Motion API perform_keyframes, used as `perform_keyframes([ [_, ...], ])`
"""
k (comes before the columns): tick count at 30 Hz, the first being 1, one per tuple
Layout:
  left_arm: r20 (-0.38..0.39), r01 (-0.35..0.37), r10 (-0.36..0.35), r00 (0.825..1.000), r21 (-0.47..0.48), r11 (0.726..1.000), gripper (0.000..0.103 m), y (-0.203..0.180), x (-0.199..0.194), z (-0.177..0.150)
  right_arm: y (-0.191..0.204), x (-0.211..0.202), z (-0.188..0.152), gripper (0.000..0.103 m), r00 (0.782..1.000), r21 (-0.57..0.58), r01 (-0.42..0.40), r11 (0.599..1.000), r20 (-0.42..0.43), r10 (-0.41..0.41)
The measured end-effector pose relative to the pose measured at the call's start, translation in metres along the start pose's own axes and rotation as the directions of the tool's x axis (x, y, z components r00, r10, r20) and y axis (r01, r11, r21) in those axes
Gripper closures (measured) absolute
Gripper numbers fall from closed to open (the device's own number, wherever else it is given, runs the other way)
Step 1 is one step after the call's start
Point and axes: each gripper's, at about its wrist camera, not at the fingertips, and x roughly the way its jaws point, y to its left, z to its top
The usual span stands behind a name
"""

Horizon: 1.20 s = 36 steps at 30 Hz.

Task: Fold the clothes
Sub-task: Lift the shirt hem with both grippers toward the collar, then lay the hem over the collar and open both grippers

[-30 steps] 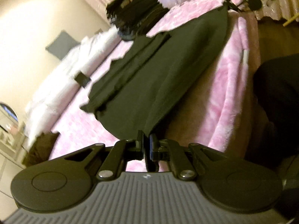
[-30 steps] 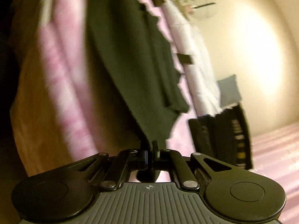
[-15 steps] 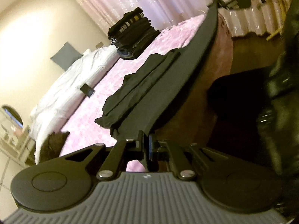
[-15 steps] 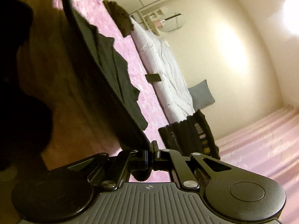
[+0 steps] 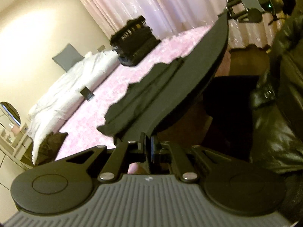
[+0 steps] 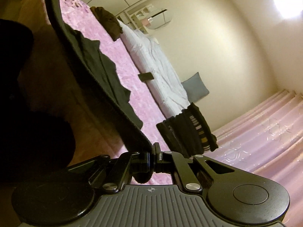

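A dark garment [image 5: 166,94] lies half on the pink bed [image 5: 117,87], its near hem lifted and stretched taut between both grippers. My left gripper [image 5: 148,141] is shut on one corner of that hem. At the hem's far end in the left wrist view the right gripper [image 5: 230,9] pinches the other corner. In the right wrist view the same garment [image 6: 98,71] runs away from my right gripper [image 6: 154,148], which is shut on its edge. The garment's far part rests folded in layers on the bed [image 6: 132,79].
A stack of folded dark clothes [image 5: 134,39] sits near the curtain [image 5: 151,5]; it is also in the right wrist view [image 6: 187,130]. A white duvet [image 5: 73,83], a grey pillow [image 5: 67,57], a small dark object [image 5: 87,94] and a brown garment [image 5: 49,143] lie further along. A person's dark jacket [image 5: 278,113] is close on the right.
Both grippers rose with the garment's hem, lifting it off the bed's side. The hanging cloth now stands stretched edge-on above the bed edge, and more of the room shows.
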Motion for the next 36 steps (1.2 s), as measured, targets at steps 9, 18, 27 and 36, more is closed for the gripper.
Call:
perform_keyframes([
  [9,0.020,-0.098,0.098,0.995,-0.016,0.995,0.099,0.073,0.056,0.047,-0.061,0.078,0.029,0.102,0.999,-0.019,0.016,1.000,0.040,-0.015],
  [18,-0.095,-0.081,0.070,0.993,-0.127,0.989,0.099,0.203,0.204,0.086,-0.120,0.264,0.064,0.102,0.991,-0.068,-0.131,0.989,-0.002,0.131],
  [27,-0.296,0.012,-0.078,0.952,-0.216,0.976,0.099,0.263,0.421,0.038,-0.095,0.488,0.045,0.102,0.911,0.056,-0.379,0.924,-0.153,0.383],
  [36,-0.380,0.057,-0.181,0.907,-0.315,0.947,0.097,0.272,0.490,-0.020,-0.072,0.564,0.020,0.102,0.813,0.221,-0.524,0.823,-0.159,0.560],
])
